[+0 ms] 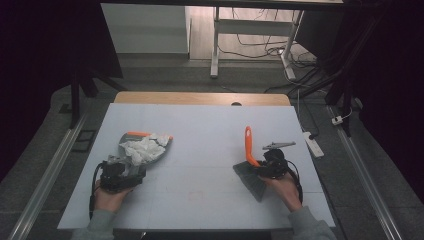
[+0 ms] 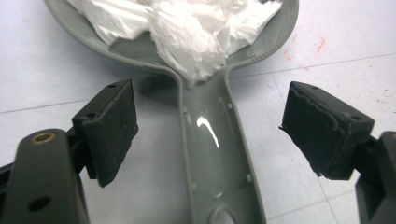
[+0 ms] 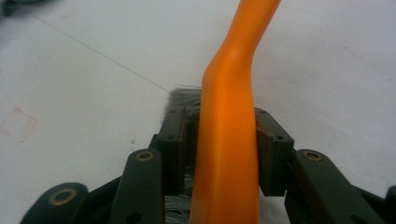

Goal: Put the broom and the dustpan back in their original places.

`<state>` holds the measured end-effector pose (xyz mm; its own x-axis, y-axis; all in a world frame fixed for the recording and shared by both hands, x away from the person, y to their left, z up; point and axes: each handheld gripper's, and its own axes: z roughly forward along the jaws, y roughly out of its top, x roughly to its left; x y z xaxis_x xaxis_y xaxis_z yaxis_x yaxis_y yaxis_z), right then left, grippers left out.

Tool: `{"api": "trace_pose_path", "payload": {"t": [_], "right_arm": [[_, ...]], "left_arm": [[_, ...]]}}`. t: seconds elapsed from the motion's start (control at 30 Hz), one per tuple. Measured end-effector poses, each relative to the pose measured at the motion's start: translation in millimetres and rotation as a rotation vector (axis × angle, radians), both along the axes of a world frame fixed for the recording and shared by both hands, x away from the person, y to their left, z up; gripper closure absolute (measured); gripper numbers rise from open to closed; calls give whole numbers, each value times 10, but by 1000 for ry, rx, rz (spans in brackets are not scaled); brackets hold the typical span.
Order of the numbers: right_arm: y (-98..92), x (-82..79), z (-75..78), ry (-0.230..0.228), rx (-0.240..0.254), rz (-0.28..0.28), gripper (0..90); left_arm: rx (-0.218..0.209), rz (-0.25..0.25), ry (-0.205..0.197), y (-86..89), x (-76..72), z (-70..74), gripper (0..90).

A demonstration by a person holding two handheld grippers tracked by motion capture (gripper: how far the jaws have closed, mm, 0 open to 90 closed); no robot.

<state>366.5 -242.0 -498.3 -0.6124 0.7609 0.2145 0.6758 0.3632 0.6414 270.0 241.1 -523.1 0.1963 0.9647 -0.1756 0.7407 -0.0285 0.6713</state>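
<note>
Sweeping looks done: in the high view the white paper sits heaped in the grey dustpan at near left. Through my left gripper view, jaws stand wide, clear of the pan handle. My right gripper view shows jaws flanking the orange brush, perhaps barely touching.

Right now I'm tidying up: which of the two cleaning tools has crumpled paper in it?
The grey dustpan by the left claw, heaped with white paper. The orange-handled brush at the right claw carries none.
</note>
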Motion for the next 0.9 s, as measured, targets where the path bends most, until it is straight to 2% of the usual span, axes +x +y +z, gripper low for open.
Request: {"api": "trace_pose_path", "payload": {"t": [0.2,0.27,0.37,0.47,0.5,0.63,0.9], "right_arm": [[-37,61,-44,17,-24,-14,531],[-40,75,-58,13,-49,-23,510],[-57,103,-88,32,-42,-34,491],[-60,104,-80,-3,-77,-59,499],[-71,109,-70,6,-59,-63,506],[-88,100,-65,-4,-50,-60,506],[-113,22,25,-68,-13,-27,512]], "left_arm": [[3,-8,-40,74,-84,90,188],[5,-20,-47,86,-99,119,187],[8,-47,-53,78,-117,147,186],[9,-66,-57,56,-123,160,186],[8,-71,-58,52,-122,163,187],[12,-86,-63,41,-124,170,187],[5,-138,-78,14,-139,209,197]]}}
